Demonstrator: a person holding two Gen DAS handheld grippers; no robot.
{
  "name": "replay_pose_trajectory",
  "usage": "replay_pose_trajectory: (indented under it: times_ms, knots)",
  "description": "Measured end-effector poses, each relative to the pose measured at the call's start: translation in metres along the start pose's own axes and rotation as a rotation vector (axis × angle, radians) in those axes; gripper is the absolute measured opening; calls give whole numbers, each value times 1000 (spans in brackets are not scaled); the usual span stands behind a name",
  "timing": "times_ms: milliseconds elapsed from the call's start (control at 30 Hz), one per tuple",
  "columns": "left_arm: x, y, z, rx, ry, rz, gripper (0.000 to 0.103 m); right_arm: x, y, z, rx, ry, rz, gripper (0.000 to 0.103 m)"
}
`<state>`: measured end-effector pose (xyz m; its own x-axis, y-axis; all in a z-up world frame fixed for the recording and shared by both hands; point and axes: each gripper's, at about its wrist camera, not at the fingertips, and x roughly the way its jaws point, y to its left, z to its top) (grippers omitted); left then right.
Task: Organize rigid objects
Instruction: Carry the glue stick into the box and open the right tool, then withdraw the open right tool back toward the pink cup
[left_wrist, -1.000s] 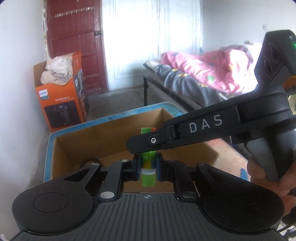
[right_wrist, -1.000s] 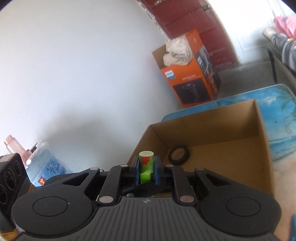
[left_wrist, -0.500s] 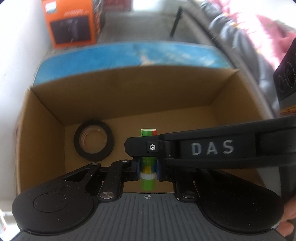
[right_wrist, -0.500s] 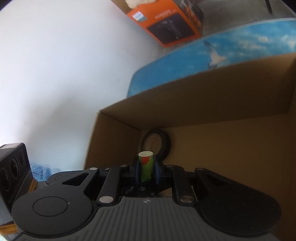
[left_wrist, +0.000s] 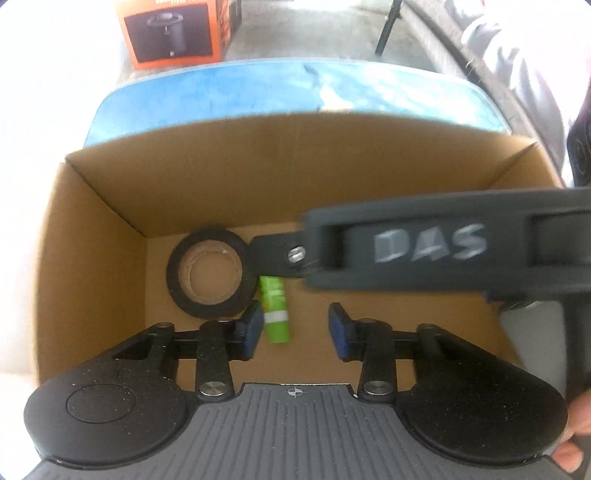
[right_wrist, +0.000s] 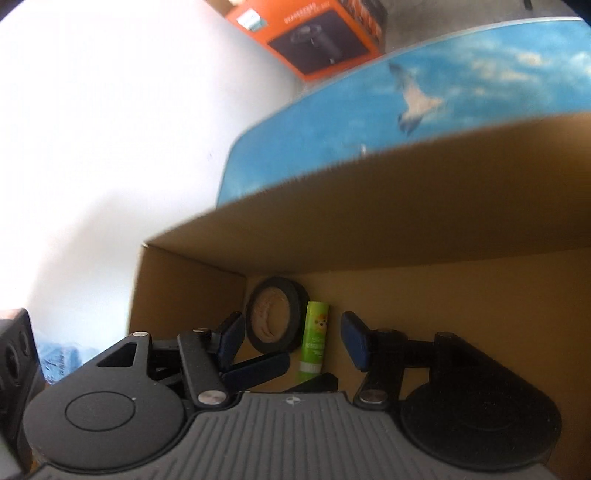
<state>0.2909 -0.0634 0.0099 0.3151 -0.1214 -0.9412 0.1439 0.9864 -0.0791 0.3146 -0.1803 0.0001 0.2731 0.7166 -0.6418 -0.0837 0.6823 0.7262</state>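
Note:
A green glue stick (left_wrist: 275, 309) lies on the floor of an open cardboard box (left_wrist: 99, 236), right beside a black tape roll (left_wrist: 210, 272). My left gripper (left_wrist: 295, 328) is open above the box floor, its left pad next to the stick. My right gripper (right_wrist: 295, 341) is open too and reaches in from the right; its arm marked DAS (left_wrist: 428, 245) crosses the left wrist view and hides the stick's far end. The right wrist view shows the stick (right_wrist: 314, 339) lying between its pads, with the tape roll (right_wrist: 277, 314) to the left.
The box stands on a blue table with a sky and seagull print (right_wrist: 417, 103). An orange appliance carton (left_wrist: 173, 29) stands on the floor beyond. A white wall is at the left. A bed frame and bedding (left_wrist: 509, 55) are at the right.
Both grippers were shut on the glue stick and held it upright. They have lowered into the box and opened, and the stick now lies on the box floor beside the tape roll.

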Motion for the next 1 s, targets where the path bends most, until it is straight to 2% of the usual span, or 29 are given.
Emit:
replay_pose_trajectory:
  times_ms: [100, 167, 233, 333, 400, 433, 467, 500, 600, 667, 733, 833, 900, 1000]
  knots:
    - [-27, -1, -10, 23, -78, -5, 54, -32, 7, -10, -29, -61, 9, 61]
    - [-49, -2, -16, 52, -136, -5, 67, -58, 15, -22, -59, -109, 12, 62]
    - [-70, -5, -24, 91, -197, -13, 73, -84, 21, -28, -93, -162, 12, 65]
    - [-108, -6, -44, 147, -291, -61, 79, -133, 33, -58, -154, -259, 17, 76]
    - [-136, -7, -64, 194, -388, -88, 89, -165, 40, -80, -195, -320, 19, 88]
    - [-145, -9, -73, 219, -437, -95, 98, -182, 44, -93, -216, -354, 16, 94]
    - [-155, -9, -85, 239, -478, -104, 100, -196, 47, -105, -236, -392, 11, 103]
    - [-164, -8, -96, 258, -508, -116, 100, -209, 50, -118, -260, -427, 0, 103]
    - [-175, -12, -123, 297, -540, -173, 103, -236, 60, -155, -328, -506, -74, 103]
    - [-177, -10, -142, 297, -549, -205, 103, -249, 65, -181, -368, -547, -163, 103]
    - [-170, -12, -161, 292, -549, -201, 103, -253, 70, -202, -413, -586, -276, 103]
    - [-150, -20, -195, 287, -546, -163, 103, -242, 72, -231, -480, -614, -463, 103]
    - [-135, -21, -215, 244, -533, -200, 103, -228, 70, -243, -499, -606, -554, 103]
    - [-121, -19, -239, 203, -523, -250, 103, -206, 58, -259, -455, -587, -577, 103]
